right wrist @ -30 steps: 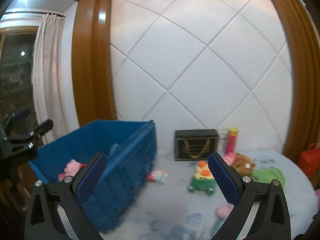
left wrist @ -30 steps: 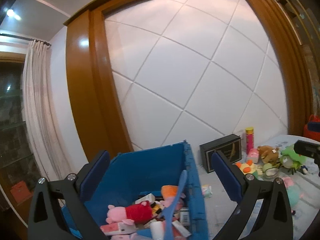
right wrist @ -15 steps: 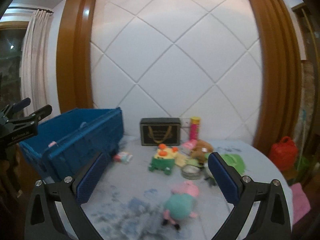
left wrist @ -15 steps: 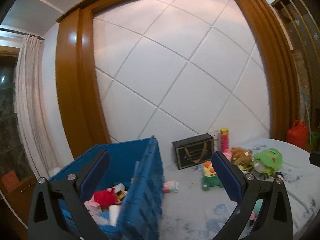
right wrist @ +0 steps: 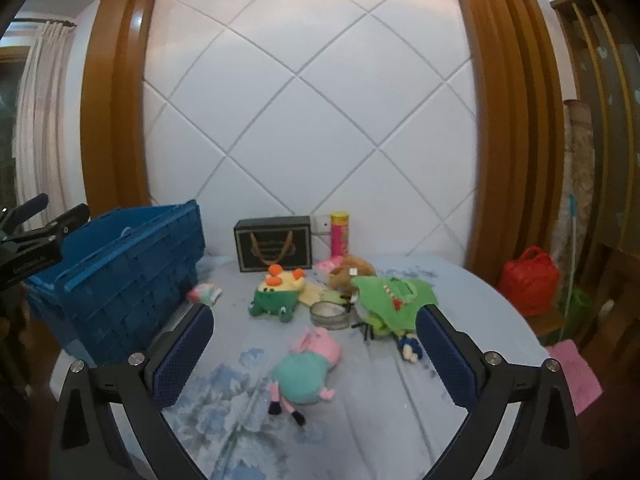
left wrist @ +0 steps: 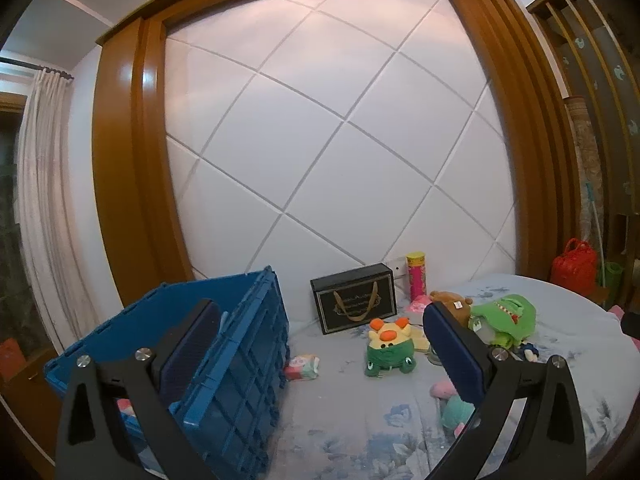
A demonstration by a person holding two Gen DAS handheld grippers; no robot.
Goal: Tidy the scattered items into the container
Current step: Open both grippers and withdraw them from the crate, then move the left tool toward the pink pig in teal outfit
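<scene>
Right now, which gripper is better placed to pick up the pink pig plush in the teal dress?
Right. The right gripper is open with the pig plush lying centred between its fingers. The left gripper sits beside the blue crate, with the pig off to its right.

We find the crate at the left edge of the table, with a small packet just beside its right wall. Along the far edge a box stands left of a canister. Before the box lies a duck toy; right of it sit a dish and a crocodile toy. Nearer the front edge lies a pig toy.
</scene>
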